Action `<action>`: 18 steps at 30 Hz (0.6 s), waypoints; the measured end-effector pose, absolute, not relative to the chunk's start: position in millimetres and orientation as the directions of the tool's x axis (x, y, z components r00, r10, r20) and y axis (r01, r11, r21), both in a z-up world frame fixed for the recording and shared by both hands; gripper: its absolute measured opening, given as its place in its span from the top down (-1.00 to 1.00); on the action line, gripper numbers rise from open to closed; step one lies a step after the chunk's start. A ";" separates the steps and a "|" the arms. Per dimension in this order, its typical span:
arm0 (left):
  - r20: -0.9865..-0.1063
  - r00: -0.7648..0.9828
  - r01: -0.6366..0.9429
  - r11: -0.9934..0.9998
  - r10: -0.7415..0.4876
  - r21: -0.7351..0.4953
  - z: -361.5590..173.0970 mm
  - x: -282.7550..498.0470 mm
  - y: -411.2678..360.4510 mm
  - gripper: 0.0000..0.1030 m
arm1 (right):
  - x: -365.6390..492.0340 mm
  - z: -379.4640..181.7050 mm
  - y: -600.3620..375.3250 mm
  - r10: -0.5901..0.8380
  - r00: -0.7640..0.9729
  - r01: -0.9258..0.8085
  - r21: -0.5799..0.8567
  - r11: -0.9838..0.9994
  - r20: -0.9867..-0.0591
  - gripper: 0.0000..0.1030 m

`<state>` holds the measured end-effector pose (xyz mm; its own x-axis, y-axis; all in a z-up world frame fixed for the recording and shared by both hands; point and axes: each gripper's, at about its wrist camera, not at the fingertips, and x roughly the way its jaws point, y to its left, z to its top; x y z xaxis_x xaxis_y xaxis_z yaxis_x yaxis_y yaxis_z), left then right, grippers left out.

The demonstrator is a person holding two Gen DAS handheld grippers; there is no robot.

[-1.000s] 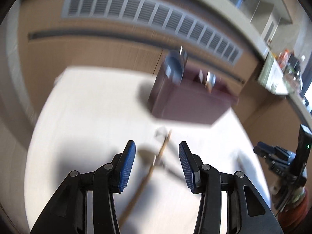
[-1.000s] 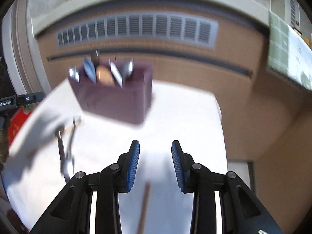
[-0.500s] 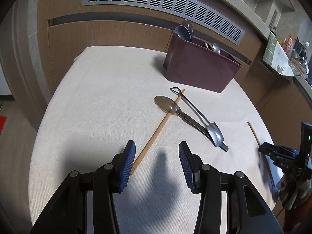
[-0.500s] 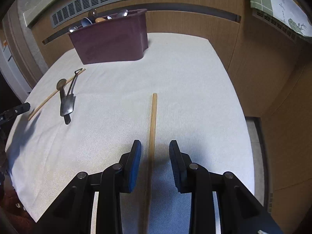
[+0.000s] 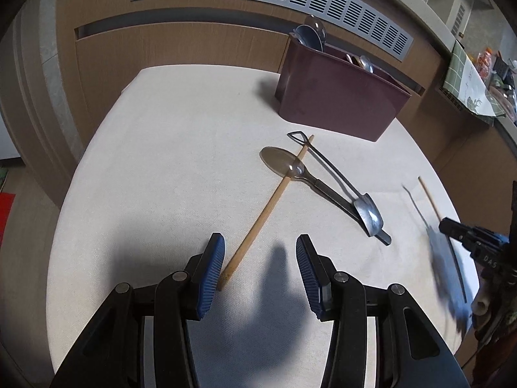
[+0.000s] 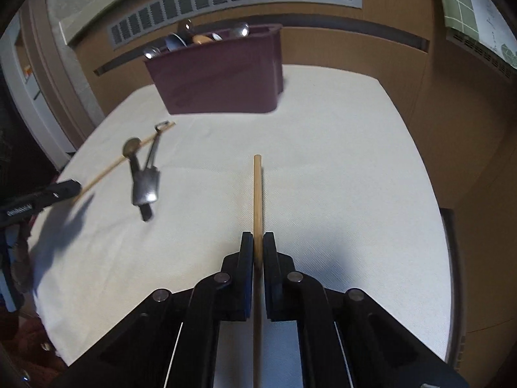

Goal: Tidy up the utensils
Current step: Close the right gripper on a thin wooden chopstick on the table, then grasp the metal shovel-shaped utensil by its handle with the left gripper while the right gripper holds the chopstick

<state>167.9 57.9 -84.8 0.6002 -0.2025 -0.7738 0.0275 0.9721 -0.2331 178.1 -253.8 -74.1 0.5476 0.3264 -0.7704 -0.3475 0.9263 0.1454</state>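
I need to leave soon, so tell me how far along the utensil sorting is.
Done: several spoons already stand in the maroon bin. In hand: the right hand-held gripper is shut on one chopstick. Left: the other chopstick, a dark spoon and a shovel-shaped spoon lie on the table, with the open left hand-held gripper near that chopstick's end.

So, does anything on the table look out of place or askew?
Yes: a chopstick, a brown spoon and a small metal shovel-spoon lie crossed in a heap instead of standing in the bin.
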 end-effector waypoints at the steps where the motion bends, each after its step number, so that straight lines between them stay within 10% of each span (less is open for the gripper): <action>1: -0.780 0.590 0.032 0.972 -0.207 -0.234 -86.3 171.5 58.5 0.08 | 178.5 -70.7 -251.8 0.339 0.549 -0.354 0.154 0.922 -0.764 0.90; 18: -0.770 0.515 0.133 0.923 -0.376 -0.362 -72.1 211.7 2.3 0.09 | 175.2 -76.6 -263.2 0.325 0.564 -0.323 0.159 0.933 -0.759 0.89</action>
